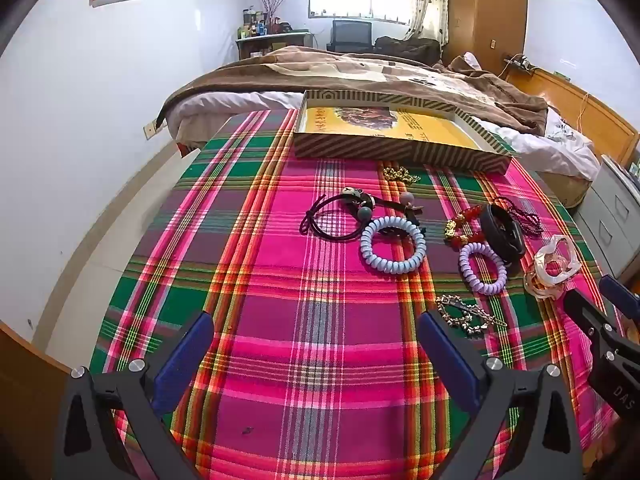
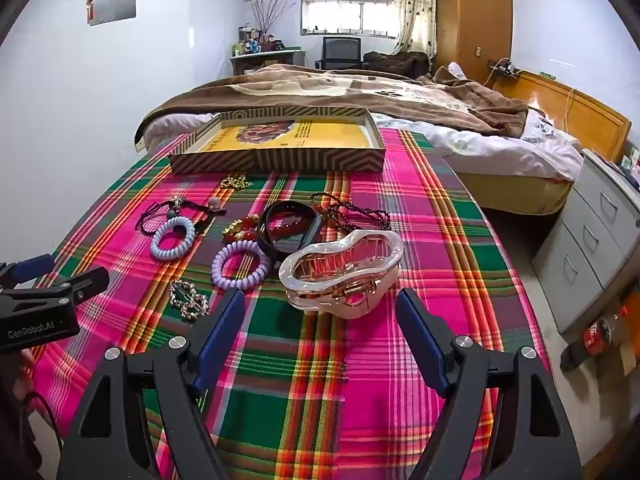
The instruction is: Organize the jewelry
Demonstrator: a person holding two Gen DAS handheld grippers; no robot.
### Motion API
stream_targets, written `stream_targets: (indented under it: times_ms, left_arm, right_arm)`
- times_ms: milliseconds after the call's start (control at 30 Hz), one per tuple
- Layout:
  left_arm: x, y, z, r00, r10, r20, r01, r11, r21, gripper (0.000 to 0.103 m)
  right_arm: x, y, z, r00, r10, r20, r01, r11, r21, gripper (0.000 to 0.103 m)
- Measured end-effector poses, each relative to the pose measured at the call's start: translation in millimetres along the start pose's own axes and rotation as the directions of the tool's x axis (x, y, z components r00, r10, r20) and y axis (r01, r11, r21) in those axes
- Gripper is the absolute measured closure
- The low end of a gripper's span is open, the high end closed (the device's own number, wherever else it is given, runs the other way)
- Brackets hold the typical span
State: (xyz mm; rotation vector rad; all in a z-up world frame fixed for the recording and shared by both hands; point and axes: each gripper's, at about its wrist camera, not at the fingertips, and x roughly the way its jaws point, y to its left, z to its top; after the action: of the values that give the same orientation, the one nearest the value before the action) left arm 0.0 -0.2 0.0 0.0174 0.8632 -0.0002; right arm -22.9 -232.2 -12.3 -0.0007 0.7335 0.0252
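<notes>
Jewelry and hair pieces lie scattered on a plaid cloth (image 1: 280, 240): a pale blue spiral tie (image 1: 393, 245), a lilac spiral tie (image 2: 241, 265), a black band (image 2: 286, 232), red beads (image 1: 466, 226), dark cords (image 1: 332, 220), a gold chain (image 1: 401, 175), a crystal clip (image 1: 470, 314) and a pearly pink claw clip (image 2: 345, 270). A striped shallow box (image 1: 400, 152) with a yellow floor stands at the cloth's far edge. My left gripper (image 1: 316, 330) hovers open over bare cloth, left of the pieces. My right gripper (image 2: 321, 308) is open just short of the claw clip, with nothing between its fingers.
A bed with a brown blanket (image 1: 360, 68) lies beyond the cloth. Grey drawers (image 2: 592, 248) stand on the right, with a red-labelled bottle (image 2: 596, 336) beside them. The cloth's right edge drops off near the drawers.
</notes>
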Motion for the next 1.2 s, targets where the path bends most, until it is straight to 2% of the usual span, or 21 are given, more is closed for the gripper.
stream_targets:
  times_ms: [333, 500, 1200]
  left_arm:
    - [4.6, 1.3, 2.2, 1.0, -0.017, -0.008, 0.017, 1.0, 0.004, 0.0]
    - [-2.3, -1.5, -0.4, 1.0, 0.001, 0.017, -0.001, 1.0, 0.004, 0.0]
    - [-7.1, -1.0, 1.1, 1.0, 0.01, 0.019, -0.01, 1.0, 0.0, 0.0]
  right_arm:
    - [-0.6, -1.0, -2.6, 1.0, -0.002, 0.005, 0.002, 1.0, 0.007, 0.025]
    - [2.5, 0.1, -1.1, 1.0, -0.002, 0.004, 0.001, 1.0, 0.011, 0.025]
    - [-1.4, -6.0, 2.4, 1.0, 0.004, 0.011, -0.005, 0.999, 0.033, 0.025]
